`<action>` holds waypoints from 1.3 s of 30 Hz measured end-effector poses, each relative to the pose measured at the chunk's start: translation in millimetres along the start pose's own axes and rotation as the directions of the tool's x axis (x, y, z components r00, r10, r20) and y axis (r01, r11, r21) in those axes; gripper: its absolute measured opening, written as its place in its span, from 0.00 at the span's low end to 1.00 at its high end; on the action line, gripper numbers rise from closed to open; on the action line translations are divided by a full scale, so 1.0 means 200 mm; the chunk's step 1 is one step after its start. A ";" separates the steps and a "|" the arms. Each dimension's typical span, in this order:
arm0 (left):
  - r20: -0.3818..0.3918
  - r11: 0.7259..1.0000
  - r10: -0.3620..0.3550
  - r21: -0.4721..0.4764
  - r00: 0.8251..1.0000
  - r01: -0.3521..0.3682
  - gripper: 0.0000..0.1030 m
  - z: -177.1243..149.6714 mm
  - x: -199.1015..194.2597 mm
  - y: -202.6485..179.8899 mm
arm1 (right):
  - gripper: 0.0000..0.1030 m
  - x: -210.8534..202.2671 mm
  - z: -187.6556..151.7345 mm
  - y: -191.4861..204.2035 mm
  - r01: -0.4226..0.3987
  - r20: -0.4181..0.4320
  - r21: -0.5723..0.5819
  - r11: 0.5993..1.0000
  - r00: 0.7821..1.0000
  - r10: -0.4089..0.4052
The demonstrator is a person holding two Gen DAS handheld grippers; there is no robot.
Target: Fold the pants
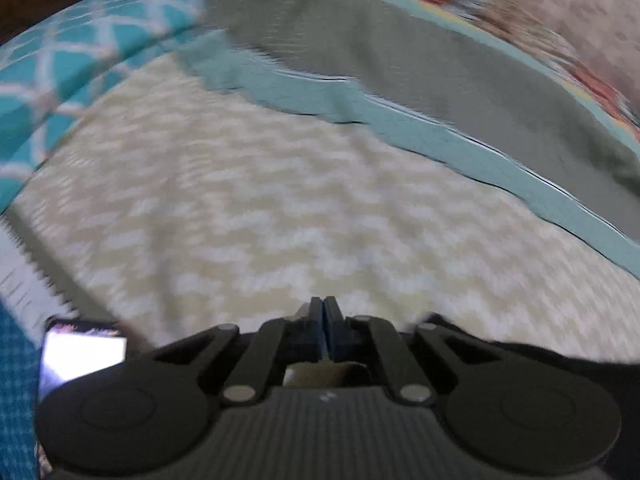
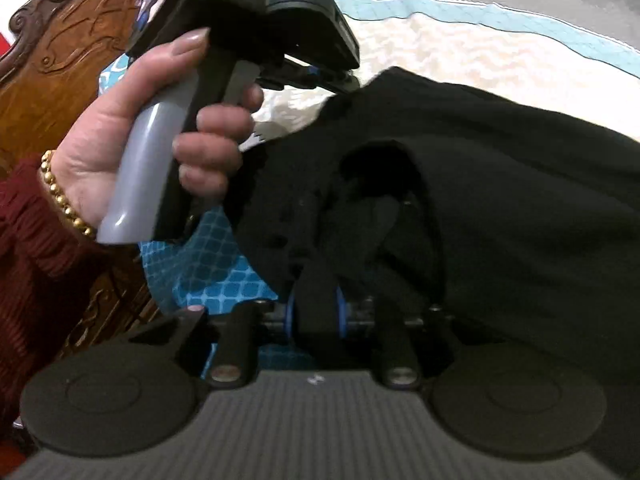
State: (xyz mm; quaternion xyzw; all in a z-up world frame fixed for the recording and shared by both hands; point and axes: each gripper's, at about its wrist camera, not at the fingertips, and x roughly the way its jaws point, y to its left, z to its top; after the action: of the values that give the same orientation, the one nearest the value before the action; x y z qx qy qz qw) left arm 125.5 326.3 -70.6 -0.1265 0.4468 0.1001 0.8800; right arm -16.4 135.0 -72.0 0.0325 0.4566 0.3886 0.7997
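The black pants [image 2: 500,184] lie bunched on the bed and fill the middle and right of the right wrist view. My right gripper [image 2: 315,316] is shut on a thick fold of them, with black cloth packed between its blue pads [image 2: 290,316]. A hand [image 2: 120,136] in a dark red sleeve holds my left gripper [image 2: 340,78] at the pants' far edge. In the left wrist view my left gripper [image 1: 324,312] is shut, its fingers pressed together with no cloth showing between them. A strip of black pants [image 1: 540,354] lies just to its right.
A cream zigzag bed cover [image 1: 260,200] with a teal border [image 1: 440,136] spreads ahead, with grey cloth [image 1: 420,52] beyond it. A teal patterned pillow [image 1: 80,52] lies at the left. A carved wooden headboard [image 2: 60,52] stands left. A lit screen [image 1: 84,354] shows at the lower left.
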 end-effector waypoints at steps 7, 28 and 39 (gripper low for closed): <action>0.100 0.985 -0.112 -0.123 0.989 0.124 0.03 -0.06 -0.29 0.11 | 0.39 -0.20 0.07 -0.01 -0.129 0.104 -0.028 0.991 0.986 0.131; -0.173 0.817 -0.525 -0.376 0.833 0.437 0.06 -0.23 -0.03 -0.17 | 0.02 -0.26 0.01 -0.06 0.254 0.175 -0.126 0.959 0.957 -0.231; -0.088 0.932 -0.354 -0.120 0.931 0.343 0.08 -0.38 -0.08 -0.21 | 0.03 -0.28 -0.09 -0.14 0.131 0.079 -0.079 0.988 0.989 -0.125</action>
State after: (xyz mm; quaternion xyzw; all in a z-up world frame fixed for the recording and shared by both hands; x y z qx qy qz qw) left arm 70.5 262.5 -94.6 -0.2539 0.4583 -0.0419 0.8507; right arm -29.1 74.8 -54.3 -0.0161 0.4112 0.3539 0.8399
